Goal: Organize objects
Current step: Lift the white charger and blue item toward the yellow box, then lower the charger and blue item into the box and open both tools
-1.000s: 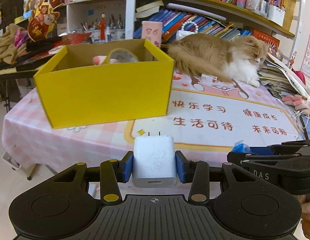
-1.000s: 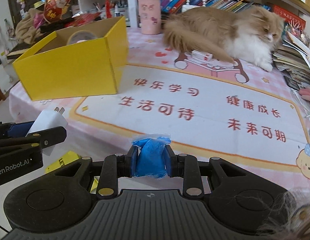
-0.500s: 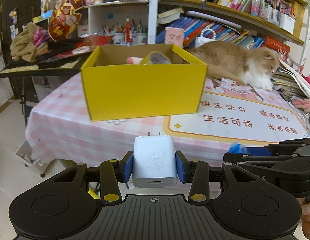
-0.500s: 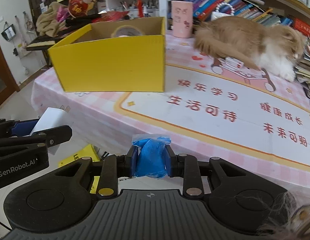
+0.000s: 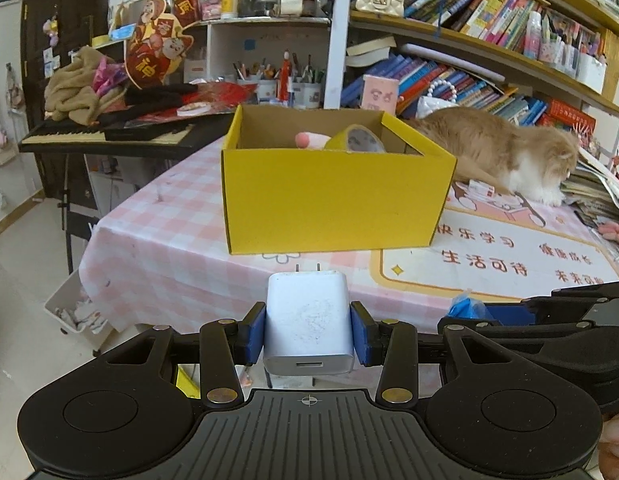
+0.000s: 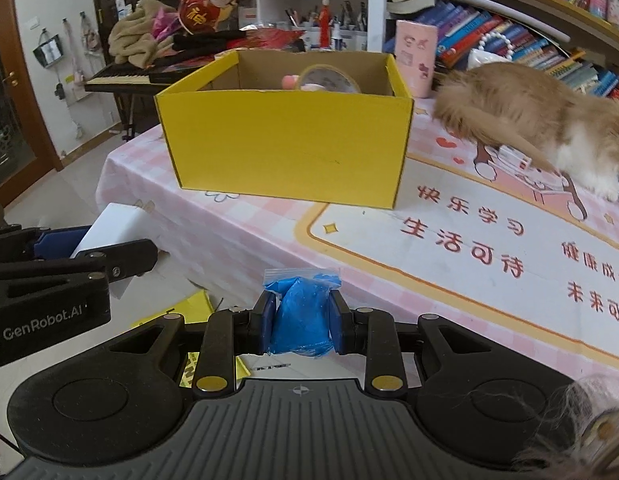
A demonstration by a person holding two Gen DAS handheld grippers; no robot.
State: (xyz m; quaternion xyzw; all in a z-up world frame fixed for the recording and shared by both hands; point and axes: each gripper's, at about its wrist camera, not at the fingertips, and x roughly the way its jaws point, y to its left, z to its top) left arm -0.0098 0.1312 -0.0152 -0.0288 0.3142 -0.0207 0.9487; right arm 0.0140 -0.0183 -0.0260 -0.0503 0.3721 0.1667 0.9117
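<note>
My left gripper (image 5: 308, 330) is shut on a white plug-in charger (image 5: 307, 322), its prongs pointing away, held off the near edge of the table. My right gripper (image 6: 302, 320) is shut on a small clear bag of blue stuff (image 6: 301, 316). Ahead on the pink checked tablecloth stands an open yellow cardboard box (image 5: 333, 196) (image 6: 285, 140); a roll of tape (image 5: 359, 140) and a pink item (image 5: 309, 140) lie inside. In the right wrist view the left gripper (image 6: 49, 256) with the charger (image 6: 113, 228) shows at the left.
A long-haired ginger and white cat (image 5: 505, 152) (image 6: 533, 116) lies on the table right of the box, on a printed mat (image 6: 489, 240). Bookshelves (image 5: 489, 40) stand behind; a keyboard (image 5: 105, 136) with clothes sits at the left. Yellow paper (image 6: 181, 308) lies on the floor below.
Both grippers have drawn back and to the left with their loads; the box now sits farther off and more central, and the floor and table edge have come into view.
</note>
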